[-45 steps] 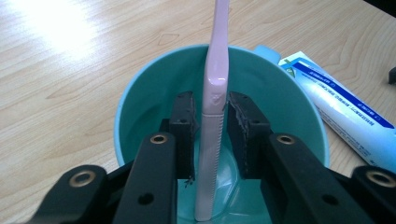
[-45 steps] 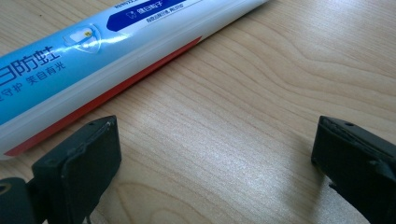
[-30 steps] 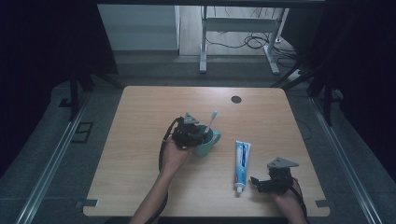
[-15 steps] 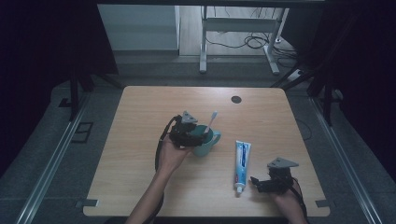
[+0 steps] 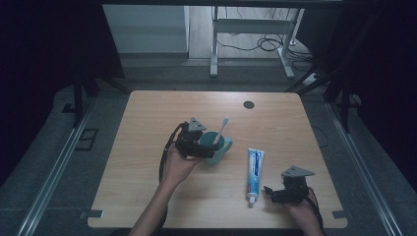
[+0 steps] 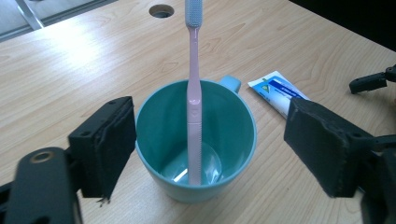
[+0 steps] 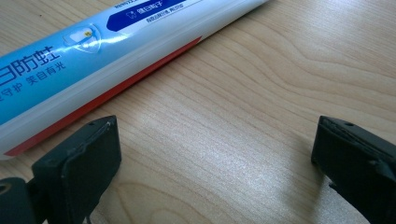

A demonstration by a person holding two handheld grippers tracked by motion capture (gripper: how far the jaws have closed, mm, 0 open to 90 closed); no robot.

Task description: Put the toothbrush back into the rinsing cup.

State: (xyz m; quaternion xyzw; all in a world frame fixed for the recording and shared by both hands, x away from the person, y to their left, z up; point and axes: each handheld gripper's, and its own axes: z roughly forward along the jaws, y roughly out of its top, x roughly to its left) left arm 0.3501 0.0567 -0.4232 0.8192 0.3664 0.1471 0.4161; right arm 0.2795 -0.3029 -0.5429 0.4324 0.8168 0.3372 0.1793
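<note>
My left gripper [image 5: 196, 142] sits just beside the teal mug [image 6: 196, 140]; its jaws have just been opening and now stand apart on either side of the mug, which lies between them with neither pad pressing its wall, though the left pad sits right at it. The pads are black, rough-surfaced foam blocks with frayed edges. The mug is smooth and glossy, round with a thin rim and a small handle on the far side; it stands upright near the middle of the desk [image 5: 147, 196]. A pale pink toothbrush [image 6: 193, 93] stands nearly upright inside it, foot on the mug floor, bristled head above the rim. My right gripper [image 5: 287, 189] rests near the desk's front right corner, its jaws wide apart over bare wood, holding nothing. Just beside it lies a toothpaste tube [image 7: 93, 51], flat, glossy, blue and white with a red stripe, its cap end toward the front edge. The desk is light wood-grain laminate with rounded corners and a round cable hole [image 5: 249, 104] near its far edge. Around it the room is dark; grey floor, metal rails and cables lie beyond.
</note>
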